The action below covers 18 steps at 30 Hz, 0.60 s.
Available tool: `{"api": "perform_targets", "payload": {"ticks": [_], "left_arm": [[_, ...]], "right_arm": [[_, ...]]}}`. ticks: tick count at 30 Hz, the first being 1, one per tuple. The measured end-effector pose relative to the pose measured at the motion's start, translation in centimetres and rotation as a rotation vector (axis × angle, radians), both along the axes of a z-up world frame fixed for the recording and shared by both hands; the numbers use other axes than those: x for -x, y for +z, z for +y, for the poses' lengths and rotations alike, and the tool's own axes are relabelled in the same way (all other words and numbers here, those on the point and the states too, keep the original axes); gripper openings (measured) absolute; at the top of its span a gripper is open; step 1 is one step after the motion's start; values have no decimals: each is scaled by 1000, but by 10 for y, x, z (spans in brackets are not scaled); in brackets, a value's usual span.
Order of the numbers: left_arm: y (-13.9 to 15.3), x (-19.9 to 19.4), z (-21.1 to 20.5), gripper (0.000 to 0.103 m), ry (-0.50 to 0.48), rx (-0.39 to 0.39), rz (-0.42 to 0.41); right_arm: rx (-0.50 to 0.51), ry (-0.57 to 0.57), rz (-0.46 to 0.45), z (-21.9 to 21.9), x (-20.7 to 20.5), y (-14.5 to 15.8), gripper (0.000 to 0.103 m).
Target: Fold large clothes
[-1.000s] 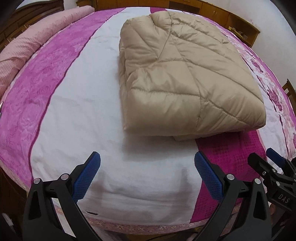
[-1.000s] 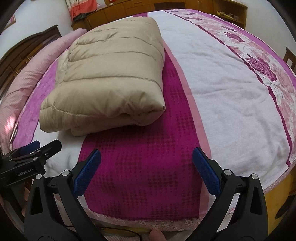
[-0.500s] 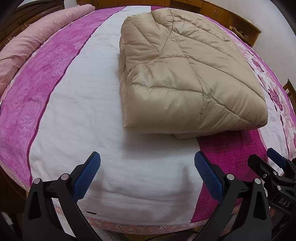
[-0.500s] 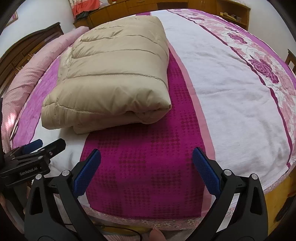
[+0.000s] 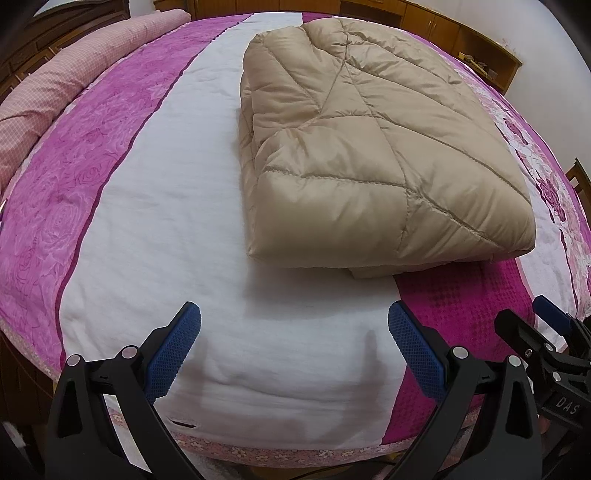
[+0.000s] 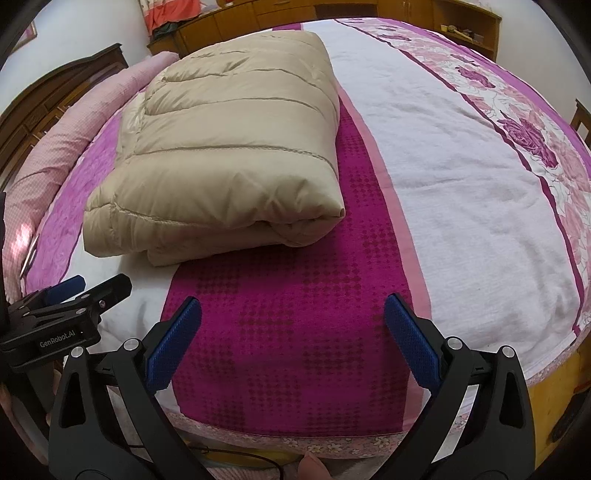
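Observation:
A beige quilted down coat (image 5: 369, 147) lies folded into a thick rectangle on the bed; it also shows in the right wrist view (image 6: 236, 147). My left gripper (image 5: 293, 349) is open and empty, hovering over the white stripe of the bedspread, short of the coat's near edge. My right gripper (image 6: 293, 345) is open and empty above the magenta stripe, just below the coat's near right corner. Each gripper shows at the edge of the other's view, the right gripper (image 5: 546, 332) and the left gripper (image 6: 74, 295).
The bed (image 5: 147, 221) has a pink, white and magenta striped cover. A pink bolster (image 5: 55, 92) lies along the left side by a dark headboard. Wooden cabinets (image 6: 369, 14) line the far wall. A chair (image 5: 580, 181) stands at the right.
Both grippers have drifted slightly, so the folded coat sits a little nearer and lower in both views. Both stay open. The coat has not moved.

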<state>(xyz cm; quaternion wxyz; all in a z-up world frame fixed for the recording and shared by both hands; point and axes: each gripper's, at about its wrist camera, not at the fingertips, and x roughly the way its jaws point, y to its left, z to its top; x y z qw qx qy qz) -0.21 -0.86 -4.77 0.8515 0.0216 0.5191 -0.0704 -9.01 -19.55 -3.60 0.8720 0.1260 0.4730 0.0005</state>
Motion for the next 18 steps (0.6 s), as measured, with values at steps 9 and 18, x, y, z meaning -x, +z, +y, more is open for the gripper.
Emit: {"api": "perform_targets", "payload": {"ticks": [9, 18], "left_arm": [[1, 0, 0, 97, 0, -1, -3], [2, 0, -2, 97, -1, 0, -5]], "right_arm": [[0, 0, 0, 1, 0, 0, 98], [0, 0, 0, 0, 0, 0, 98]]}}
